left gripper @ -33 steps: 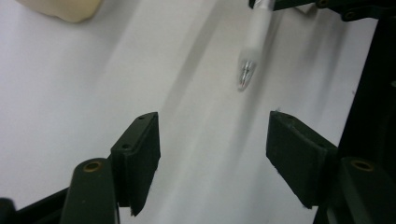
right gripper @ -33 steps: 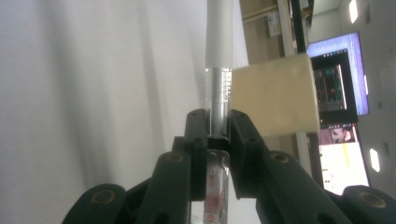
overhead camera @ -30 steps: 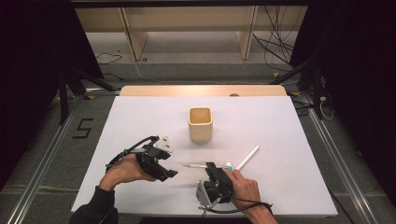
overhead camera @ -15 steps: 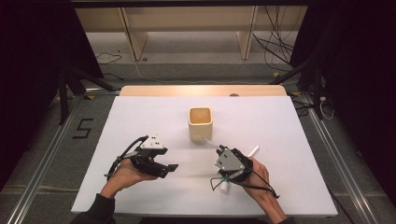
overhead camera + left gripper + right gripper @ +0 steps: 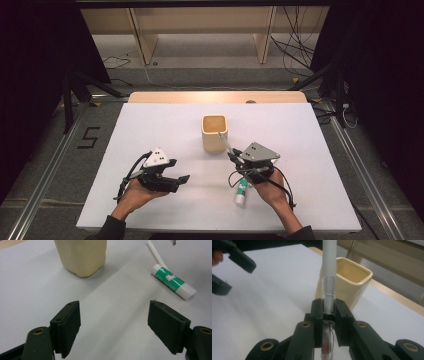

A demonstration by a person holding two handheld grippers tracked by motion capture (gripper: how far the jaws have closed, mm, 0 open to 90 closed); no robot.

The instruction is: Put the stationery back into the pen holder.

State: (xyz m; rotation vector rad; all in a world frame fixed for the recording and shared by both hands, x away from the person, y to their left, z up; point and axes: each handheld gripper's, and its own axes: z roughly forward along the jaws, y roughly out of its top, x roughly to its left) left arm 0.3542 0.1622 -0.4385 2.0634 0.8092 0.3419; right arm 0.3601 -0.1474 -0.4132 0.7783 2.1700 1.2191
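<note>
Cream ceramic, the cup (image 5: 215, 133) stood just beyond the right gripper (image 5: 233, 157) in the high view, whose jaws were clamped on a white pen (image 5: 224, 143) slanting toward its rim. A glue stick (image 5: 242, 191) lay beneath that hand.

From the left gripper (image 5: 113, 325), jaws wide and empty, the cup sat ahead.

Through the right gripper view, the pen (image 5: 329, 265) rose straight ahead; tilting it upright over the cup's (image 5: 352, 282) mouth before loosening would likely serve best.
</note>
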